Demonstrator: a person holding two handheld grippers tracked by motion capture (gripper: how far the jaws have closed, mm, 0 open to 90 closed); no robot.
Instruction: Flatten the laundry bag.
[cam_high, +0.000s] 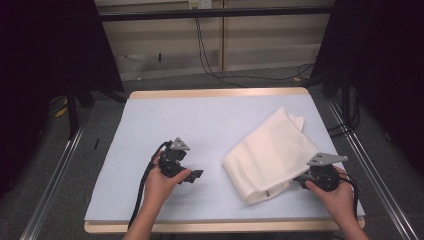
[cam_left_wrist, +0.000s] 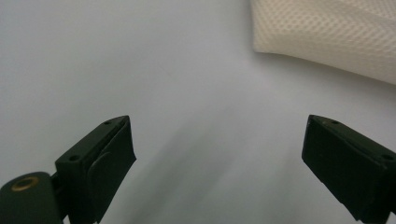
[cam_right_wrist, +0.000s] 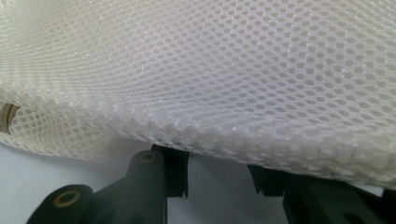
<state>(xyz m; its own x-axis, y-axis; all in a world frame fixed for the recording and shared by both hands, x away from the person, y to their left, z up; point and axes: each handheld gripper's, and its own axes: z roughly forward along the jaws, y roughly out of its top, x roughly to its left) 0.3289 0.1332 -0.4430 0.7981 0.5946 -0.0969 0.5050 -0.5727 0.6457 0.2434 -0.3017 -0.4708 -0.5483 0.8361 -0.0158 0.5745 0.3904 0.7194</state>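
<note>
A folded white mesh cloth (cam_high: 272, 152) lies slanted on the right half of the pale table cover (cam_high: 200, 115). My right gripper (cam_high: 296, 181) is at the cloth's near right edge, pointing left into it. In the right gripper view the cloth (cam_right_wrist: 210, 70) hangs over the jaw tips of the right gripper (cam_right_wrist: 217, 173). Bare table shows in the gap between the jaws, which stand partly apart. My left gripper (cam_high: 192, 171) is left of the cloth, apart from it. It is the left gripper (cam_left_wrist: 219, 140) with jaws wide open over bare table, and a cloth corner (cam_left_wrist: 327, 32) lies beyond them.
The table's wooden front edge (cam_high: 225, 226) runs just below both hands. Metal rails (cam_high: 55, 175) flank the table on the floor. Dark curtains and cables (cam_high: 210, 60) stand behind the far edge. Bare cover lies left of the cloth.
</note>
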